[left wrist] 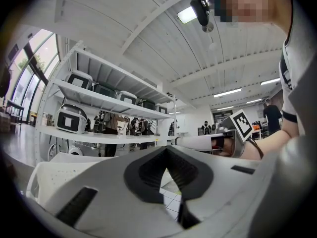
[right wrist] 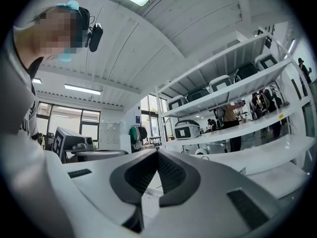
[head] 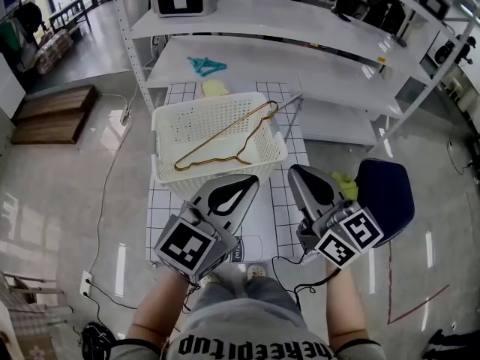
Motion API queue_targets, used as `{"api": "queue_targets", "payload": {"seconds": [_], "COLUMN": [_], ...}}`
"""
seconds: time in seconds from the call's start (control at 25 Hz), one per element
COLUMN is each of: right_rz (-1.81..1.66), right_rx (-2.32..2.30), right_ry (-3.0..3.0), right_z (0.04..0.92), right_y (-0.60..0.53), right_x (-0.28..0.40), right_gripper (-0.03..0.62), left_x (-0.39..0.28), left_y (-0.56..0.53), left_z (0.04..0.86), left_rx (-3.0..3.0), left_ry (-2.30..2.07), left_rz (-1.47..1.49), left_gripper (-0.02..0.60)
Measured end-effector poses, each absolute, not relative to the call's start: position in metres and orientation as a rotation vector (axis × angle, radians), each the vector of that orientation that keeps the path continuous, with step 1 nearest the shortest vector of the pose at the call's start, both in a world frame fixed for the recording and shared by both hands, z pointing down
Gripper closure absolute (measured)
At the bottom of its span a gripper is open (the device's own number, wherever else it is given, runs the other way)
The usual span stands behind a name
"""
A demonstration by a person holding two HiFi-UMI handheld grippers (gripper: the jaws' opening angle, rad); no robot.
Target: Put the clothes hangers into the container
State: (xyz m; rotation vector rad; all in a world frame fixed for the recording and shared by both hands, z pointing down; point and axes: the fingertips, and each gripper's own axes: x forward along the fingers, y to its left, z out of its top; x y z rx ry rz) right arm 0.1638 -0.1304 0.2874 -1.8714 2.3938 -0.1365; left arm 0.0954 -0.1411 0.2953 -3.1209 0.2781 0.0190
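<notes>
left gripper: held low before the body, pointing forward and a little right; jaws together at the tips, holding nothing.
right gripper: just beside it, pointing forward and a little left; jaws together, holding nothing.
spacing: grippers side by side, apart, tips leaning toward each other.
marker cubes: left cube and right cube at the rear, facing up.
left forearm: bare, reaching forward.
right forearm: bare, reaching forward.
</notes>
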Motion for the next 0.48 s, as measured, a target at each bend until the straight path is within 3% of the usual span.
{"api": "queue_targets", "payload": {"seconds": [0.48], "right_rz": [-0.136], "right_rx": [-1.883], "right_ry": [2.417], "right_z": [0.2925], "right_y": [-0.1247], "right_x": [0.1576], "right_gripper": [0.589], "left_x": [0.104], "left_y": [-0.1376], "left_z": [0.292], "left_rx": [-3.122], "left_ry": [0.251], "left_rz": [0.031], "left_gripper": [0.568]}}
